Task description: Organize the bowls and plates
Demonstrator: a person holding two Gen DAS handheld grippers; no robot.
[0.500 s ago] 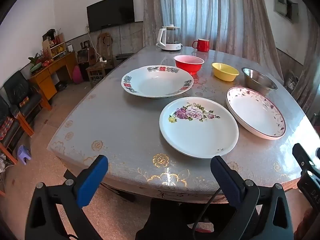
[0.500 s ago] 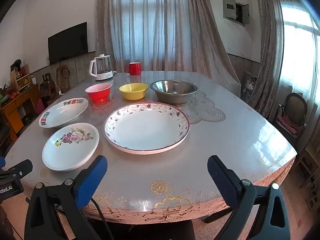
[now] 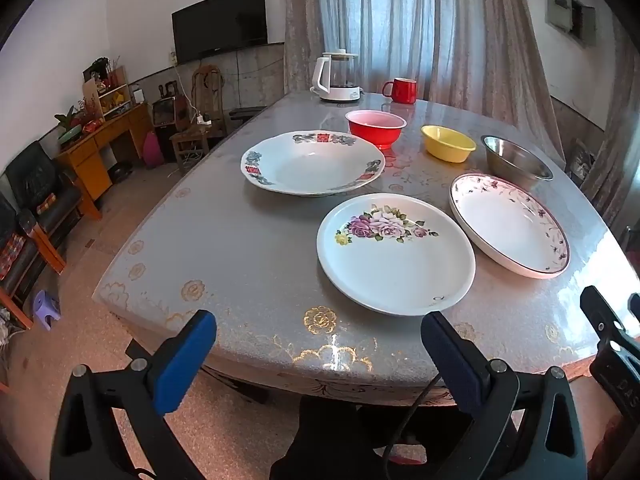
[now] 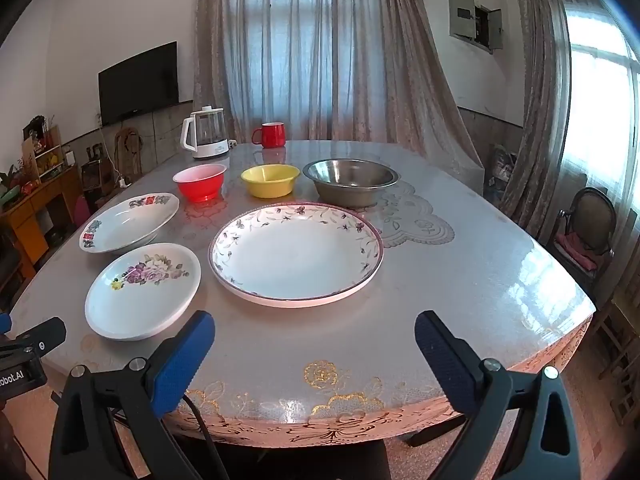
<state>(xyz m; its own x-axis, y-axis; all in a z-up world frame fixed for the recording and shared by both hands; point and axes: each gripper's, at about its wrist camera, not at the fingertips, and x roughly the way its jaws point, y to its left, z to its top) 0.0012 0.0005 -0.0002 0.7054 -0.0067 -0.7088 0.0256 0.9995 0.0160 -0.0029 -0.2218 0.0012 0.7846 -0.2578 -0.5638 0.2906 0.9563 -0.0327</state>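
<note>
Three plates lie on the grey table [image 3: 240, 248]: a rose-printed plate [image 3: 396, 254] [image 4: 142, 290] nearest me, a deep plate with a red-and-green rim [image 3: 312, 162] [image 4: 128, 222] behind it, and a large vine-rimmed plate [image 3: 510, 224] [image 4: 296, 252] to the right. Behind them stand a red bowl [image 3: 375, 126] [image 4: 200, 182], a yellow bowl [image 3: 448, 142] [image 4: 270, 179] and a steel bowl [image 3: 516, 160] [image 4: 351, 180]. My left gripper [image 3: 318, 332] hangs open at the table's near edge, before the rose plate. My right gripper [image 4: 314, 330] is open too, before the vine-rimmed plate. Both hold nothing.
A white kettle [image 3: 338, 76] [image 4: 206, 136] and a red mug [image 3: 400, 90] [image 4: 272, 135] stand at the table's far end. A lace doily [image 4: 412, 220] lies right of the steel bowl. A chair [image 4: 586, 232] stands at the right, with wooden furniture [image 3: 96, 148] across the floor at the left.
</note>
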